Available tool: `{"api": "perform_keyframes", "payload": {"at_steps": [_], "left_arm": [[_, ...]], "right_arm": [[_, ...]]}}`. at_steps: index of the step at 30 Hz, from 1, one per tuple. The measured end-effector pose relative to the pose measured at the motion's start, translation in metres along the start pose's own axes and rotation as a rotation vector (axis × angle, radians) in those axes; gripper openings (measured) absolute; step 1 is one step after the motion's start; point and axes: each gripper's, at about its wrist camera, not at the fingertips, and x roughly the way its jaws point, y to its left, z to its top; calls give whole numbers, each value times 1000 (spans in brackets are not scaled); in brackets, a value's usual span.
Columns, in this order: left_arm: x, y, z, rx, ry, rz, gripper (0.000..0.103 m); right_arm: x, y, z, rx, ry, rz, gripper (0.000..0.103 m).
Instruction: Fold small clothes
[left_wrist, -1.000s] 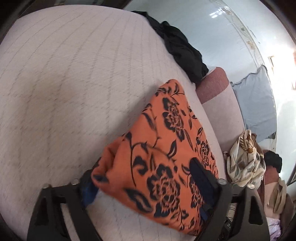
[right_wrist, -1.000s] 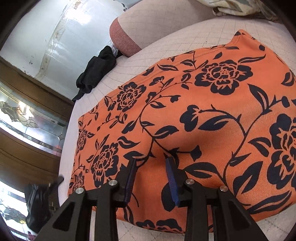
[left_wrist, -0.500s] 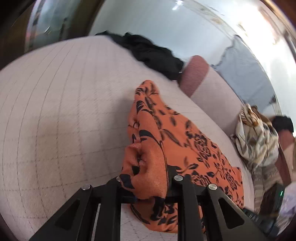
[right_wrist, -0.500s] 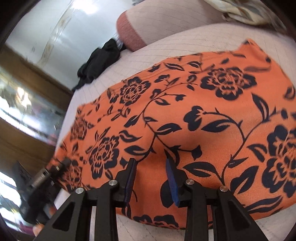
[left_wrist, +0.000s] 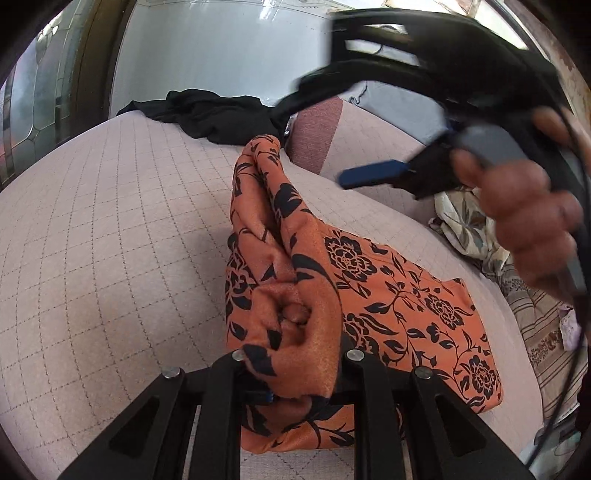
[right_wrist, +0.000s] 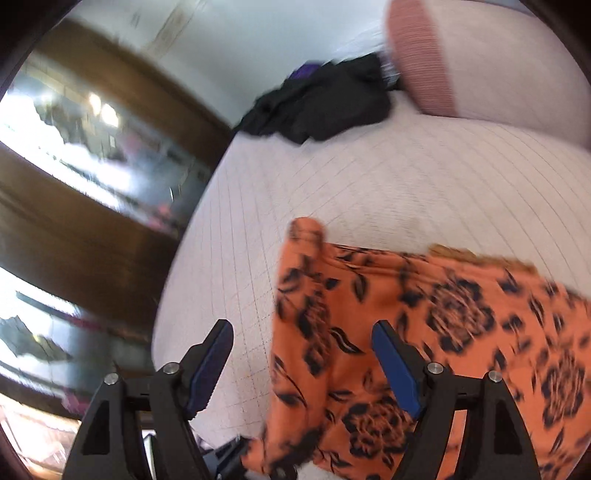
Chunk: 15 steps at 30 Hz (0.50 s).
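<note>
An orange garment with black flowers (left_wrist: 406, 295) lies on the quilted pale cushion (left_wrist: 110, 240). My left gripper (left_wrist: 291, 373) is shut on a bunched edge of it and holds that edge up, so a raised fold runs away from the fingers. The same garment (right_wrist: 461, 332) is blurred in the right wrist view. There my right gripper (right_wrist: 303, 354) hangs above its edge, jaws opening, with cloth seen under the gap but no pad pressing on it. In the left wrist view a hand (left_wrist: 528, 221) carries that gripper at the upper right, blue pad (left_wrist: 373, 173) showing.
A black garment (left_wrist: 218, 118) lies crumpled at the cushion's far end, next to a pink bolster (left_wrist: 314, 136). A cream patterned cloth (left_wrist: 465, 225) and a grey-blue cloth (left_wrist: 399, 107) sit at the right. Dark wood and glass panels (right_wrist: 92, 166) stand beyond the cushion's left edge.
The left gripper has shut on the garment's edge and lifted it into a fold. The right gripper has let go of the garment, opened wide and risen away from it.
</note>
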Motion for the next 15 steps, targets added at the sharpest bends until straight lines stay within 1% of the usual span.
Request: {"api": "perform_keyframes", "payload": {"at_steps": [4, 8, 9, 10, 11, 12, 13, 15], "left_arm": [[0, -8, -1, 26, -2, 3, 18], [1, -12, -4, 49, -9, 12, 18], [0, -13, -4, 57, -12, 13, 18], [0, -14, -5, 62, -16, 11, 18], [-1, -14, -5, 67, -17, 2, 18], [-2, -17, -7, 79, -19, -17, 18], [-3, -20, -8, 93, -22, -32, 18], [-6, -31, -11, 145, -26, -85, 18]], "right_arm": [[42, 22, 18, -53, 103, -84, 80], [72, 33, 31, -110, 154, -174, 80], [75, 32, 31, -107, 159, -186, 72], [77, 32, 31, -113, 156, -200, 60], [79, 32, 29, -132, 158, -217, 22], [77, 31, 27, -152, 150, -247, 17], [68, 26, 23, -158, 123, -256, 16], [42, 10, 12, -137, 40, -223, 14]]}}
